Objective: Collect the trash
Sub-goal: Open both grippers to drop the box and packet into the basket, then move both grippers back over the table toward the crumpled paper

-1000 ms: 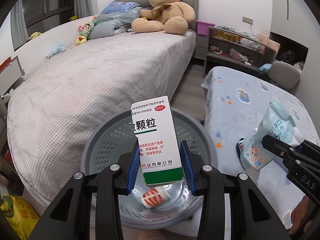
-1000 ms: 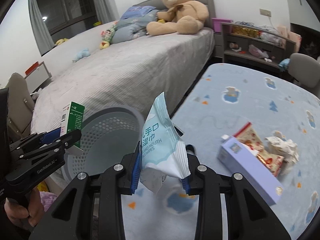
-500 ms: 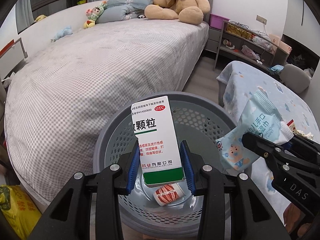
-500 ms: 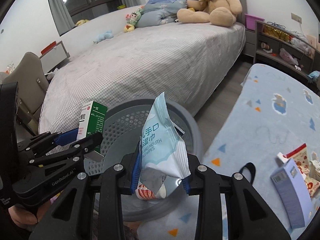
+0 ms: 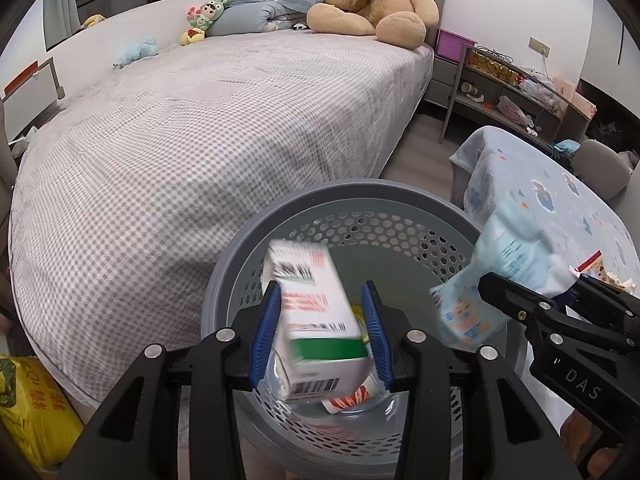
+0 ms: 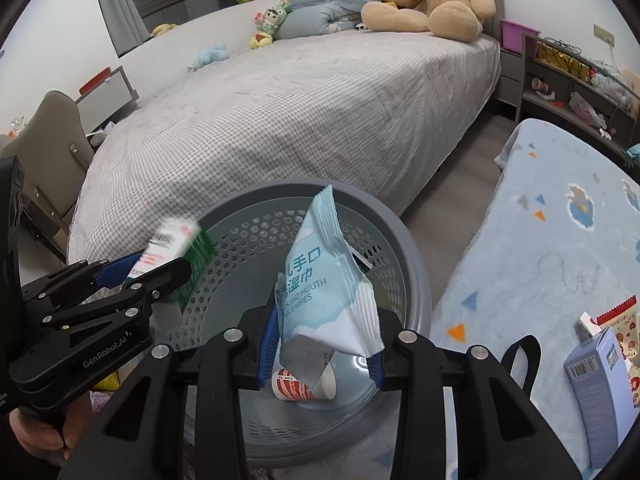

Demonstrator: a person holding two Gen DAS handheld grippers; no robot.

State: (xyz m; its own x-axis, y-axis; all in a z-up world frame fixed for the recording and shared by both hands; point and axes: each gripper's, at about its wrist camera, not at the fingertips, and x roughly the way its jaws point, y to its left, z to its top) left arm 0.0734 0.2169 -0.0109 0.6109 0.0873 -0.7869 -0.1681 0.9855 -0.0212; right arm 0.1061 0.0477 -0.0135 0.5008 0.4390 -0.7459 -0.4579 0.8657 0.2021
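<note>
Both grippers have moved in over the round grey perforated plastic basket (image 5: 496, 360) since the earlier frames, when the right one was still above the bench.

Left gripper (image 5: 322, 336): jaws opening; the white-and-green cardboard medicine box (image 5: 316, 320) sits tilted and motion-blurred between the blue pads, apparently slipping free above the basket floor. Its edges are smeared, so whether a pad touches it is hard to make out.

Right gripper (image 6: 324, 344): jaws opening; the pale blue plastic wet-wipes packet (image 6: 320, 284) stands upright between them, its crimped lower edge against the right pad, over the basket opening.

Basket rim is wide and unobstructed; a red-and-white paper cup (image 6: 300, 386) lies on its bottom, partly hidden by the packet. In the left wrist view the cup (image 5: 352, 396) shows only below the box.

Surroundings, left to right: yellow plastic bag (image 5: 32, 412) on the floor, cut off by the frame; grey checked bed (image 5: 180, 140) close behind the basket; bench under a blue patterned blanket (image 6: 560, 248) touching the basket's right side, carrying a lavender carton (image 6: 600, 384) and a red snack wrapper (image 6: 618, 320) near its edge.
</note>
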